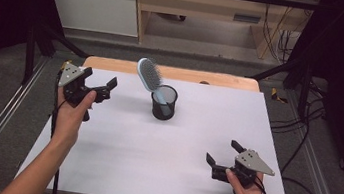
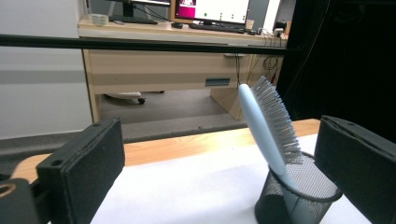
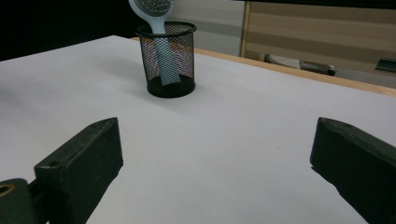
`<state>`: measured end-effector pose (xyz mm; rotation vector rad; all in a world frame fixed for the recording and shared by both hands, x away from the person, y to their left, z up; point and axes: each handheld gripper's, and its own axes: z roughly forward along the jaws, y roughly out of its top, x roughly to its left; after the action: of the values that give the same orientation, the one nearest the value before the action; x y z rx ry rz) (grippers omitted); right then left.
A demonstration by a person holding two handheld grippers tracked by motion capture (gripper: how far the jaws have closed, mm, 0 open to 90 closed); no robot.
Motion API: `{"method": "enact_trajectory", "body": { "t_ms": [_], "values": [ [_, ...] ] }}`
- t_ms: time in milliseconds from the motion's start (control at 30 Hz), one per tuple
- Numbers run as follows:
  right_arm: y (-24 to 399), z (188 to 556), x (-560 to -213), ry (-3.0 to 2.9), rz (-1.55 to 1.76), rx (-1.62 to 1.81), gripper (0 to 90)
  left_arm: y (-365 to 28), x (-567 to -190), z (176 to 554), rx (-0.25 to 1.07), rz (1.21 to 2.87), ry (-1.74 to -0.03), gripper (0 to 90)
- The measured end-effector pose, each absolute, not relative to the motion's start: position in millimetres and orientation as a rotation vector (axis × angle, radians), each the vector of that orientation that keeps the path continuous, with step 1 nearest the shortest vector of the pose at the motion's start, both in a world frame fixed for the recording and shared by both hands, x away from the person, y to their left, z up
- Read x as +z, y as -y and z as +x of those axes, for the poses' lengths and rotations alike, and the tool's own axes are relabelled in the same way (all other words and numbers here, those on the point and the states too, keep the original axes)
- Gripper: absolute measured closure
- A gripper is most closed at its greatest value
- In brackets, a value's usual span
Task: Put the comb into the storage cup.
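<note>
Handle-down, the pale blue hairbrush point(image 1: 151, 77) leans in the black mesh cup point(image 1: 164, 103), bristles exposed; left gripper point(image 1: 97, 86) and right gripper point(image 1: 223, 153) gape wide, empty, well clear.

Brush point(image 3: 156, 18) in cup point(image 3: 169, 58), tongs point(image 3: 219, 163) agape

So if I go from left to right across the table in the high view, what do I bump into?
Left gripper → hairbrush leaning out of the black mesh cup → right gripper. Both grippers have their jaws open and hold nothing.
</note>
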<state>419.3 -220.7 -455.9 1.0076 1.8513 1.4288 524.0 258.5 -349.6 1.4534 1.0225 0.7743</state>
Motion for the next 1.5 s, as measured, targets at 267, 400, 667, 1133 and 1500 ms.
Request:
{"method": "enact_trajectory", "body": {
  "t_ms": [267,400,667,1133,1500],
  "values": [
    [220,419,-456,-1.858,1.004,1.423,2.6,-270,-357,512,0.769,1.454,-1.030,1.8],
    [220,418,-456,-1.860,0.999,1.421,2.7,-276,-355,510,0.791,1.455,-1.022,1.8],
    [220,418,-456,-1.862,0.994,1.417,2.7,-291,-353,500,0.808,1.445,-1.015,1.7],
    [219,418,-457,-1.864,0.986,1.423,2.8,-316,-371,483,0.802,1.418,-1.038,1.8],
    [220,418,-457,-1.871,0.980,1.427,2.8,-324,-385,472,0.793,1.417,-1.036,1.3]
  ]
}}
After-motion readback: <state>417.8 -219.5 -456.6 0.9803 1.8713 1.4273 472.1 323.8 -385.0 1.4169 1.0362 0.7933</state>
